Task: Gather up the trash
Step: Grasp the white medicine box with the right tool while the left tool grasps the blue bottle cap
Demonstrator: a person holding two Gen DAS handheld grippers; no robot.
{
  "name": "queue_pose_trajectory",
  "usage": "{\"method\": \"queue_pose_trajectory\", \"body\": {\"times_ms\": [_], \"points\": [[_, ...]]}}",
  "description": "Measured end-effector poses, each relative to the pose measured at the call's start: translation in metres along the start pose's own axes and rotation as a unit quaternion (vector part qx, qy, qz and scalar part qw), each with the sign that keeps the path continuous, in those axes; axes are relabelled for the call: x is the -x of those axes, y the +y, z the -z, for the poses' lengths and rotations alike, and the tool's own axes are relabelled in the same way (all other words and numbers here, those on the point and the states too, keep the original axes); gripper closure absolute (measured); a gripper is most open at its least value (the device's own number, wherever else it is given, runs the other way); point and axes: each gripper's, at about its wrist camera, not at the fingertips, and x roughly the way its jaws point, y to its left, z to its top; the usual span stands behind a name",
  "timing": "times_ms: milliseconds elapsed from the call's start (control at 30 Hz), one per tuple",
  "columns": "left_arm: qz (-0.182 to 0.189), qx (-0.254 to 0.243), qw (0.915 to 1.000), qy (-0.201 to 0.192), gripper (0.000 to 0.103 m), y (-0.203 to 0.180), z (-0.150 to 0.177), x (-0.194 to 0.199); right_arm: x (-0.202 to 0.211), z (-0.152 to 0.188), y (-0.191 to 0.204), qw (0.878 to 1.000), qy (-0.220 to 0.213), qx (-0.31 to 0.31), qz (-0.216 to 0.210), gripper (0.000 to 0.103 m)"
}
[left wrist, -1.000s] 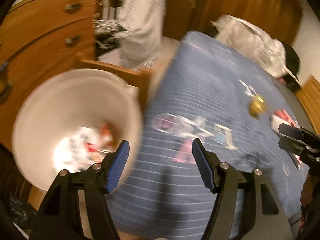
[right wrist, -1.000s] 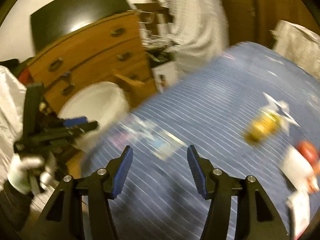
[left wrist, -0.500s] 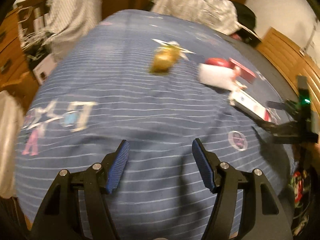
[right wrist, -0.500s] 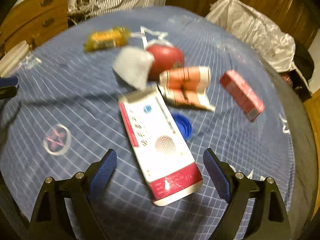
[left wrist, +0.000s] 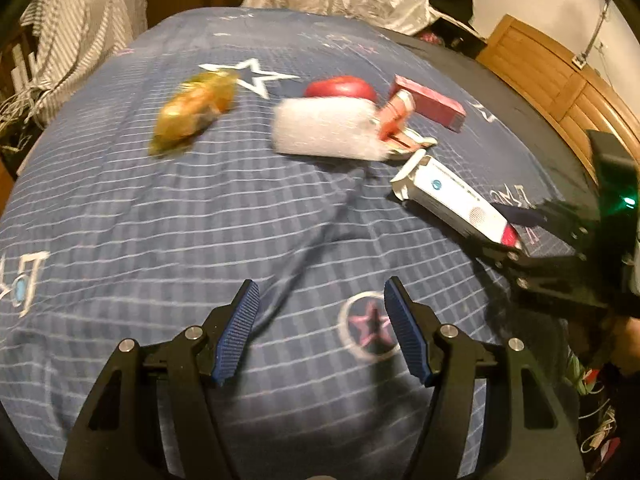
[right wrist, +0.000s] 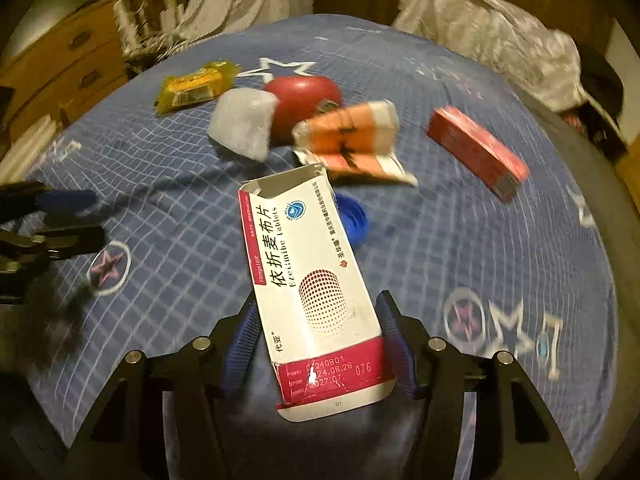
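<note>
The right claw (right wrist: 316, 344) is closing on the tablet box (right wrist: 310, 276) — the box's red bottom end sits between the blue pads, one pad at each long edge, though whether they press on it yet is hard to tell. It is a flat white carton with a red band down one side and across the bottom, a dotted red drum printed on its face, black lettering, and a torn-open top flap. It lies on the bed (right wrist: 460, 240), on a blue checked cover with stars, its open end pointing away from the claw.

Just beyond that open end a blue bottle cap (right wrist: 354, 222) peeks out from beside the box. Further on lie a crumpled orange-and-white wrapper (right wrist: 352, 136), a red apple (right wrist: 302, 98), a pale wad of tissue (right wrist: 246, 122) leaning against the apple, and a yellow snack packet (right wrist: 194, 86). Off to the right, well apart, rests a red carton (right wrist: 476, 152).

The left claw (left wrist: 322, 332) hovers over bare cover with its pads apart and nothing between them — a circled pink star (left wrist: 368, 324) shows through the gap.
</note>
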Motion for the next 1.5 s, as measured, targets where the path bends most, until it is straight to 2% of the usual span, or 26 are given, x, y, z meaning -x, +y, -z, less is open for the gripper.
{"method": "queue_pose_trajectory", "body": {"times_ms": [67,133,200,333,433,533,567,600,867,1000,1300,1500], "points": [[0.005,-0.014,0.9999,0.008,0.039,-0.014,-0.002,-0.013,0.01,0.015,-0.012,1.0,-0.004,-0.027,-0.003,0.044],[0.004,-0.03,0.9995,0.005,0.03,-0.027,-0.004,-0.021,0.021,0.033,-0.024,0.998,-0.008,-0.055,-0.012,0.044],[0.009,-0.044,0.9989,0.006,0.03,-0.04,-0.008,-0.029,0.027,0.046,-0.034,0.997,-0.011,-0.074,-0.01,0.048],[0.021,-0.083,0.9963,0.004,0.03,-0.066,-0.02,-0.045,0.037,0.069,-0.062,0.992,-0.019,-0.126,0.004,0.049],[0.025,-0.097,0.9949,0.002,0.03,-0.078,-0.031,-0.055,0.037,0.076,-0.072,0.99,-0.022,-0.141,0.003,0.049],[0.029,-0.11,0.9935,0.007,0.031,-0.091,-0.043,-0.069,0.038,0.077,-0.081,0.989,-0.022,-0.147,-0.011,0.043],[0.029,-0.116,0.9928,0.009,0.032,-0.096,-0.047,-0.073,0.04,0.075,-0.083,0.988,-0.025,-0.149,-0.017,0.036],[0.029,-0.12,0.9923,0.009,0.034,-0.099,-0.05,-0.076,0.04,0.073,-0.084,0.988,-0.027,-0.15,-0.019,0.033],[0.012,-0.123,0.9923,0.006,0.048,-0.109,-0.067,-0.094,0.031,0.053,-0.089,0.989,-0.015,-0.142,-0.029,0.033],[0.002,-0.118,0.993,0.003,0.065,-0.109,-0.069,-0.096,0.016,0.056,-0.086,0.989,-0.001,-0.143,-0.03,0.047],[-0.017,-0.124,0.9919,-0.021,0.066,-0.112,-0.064,-0.088,0.019,0.063,-0.077,0.986,-0.033,-0.163,-0.013,0.055],[-0.026,-0.105,0.9923,-0.06,0.066,-0.095,-0.049,-0.049,0.04,0.069,-0.069,0.982,-0.074,-0.172,0.004,0.056]]}}
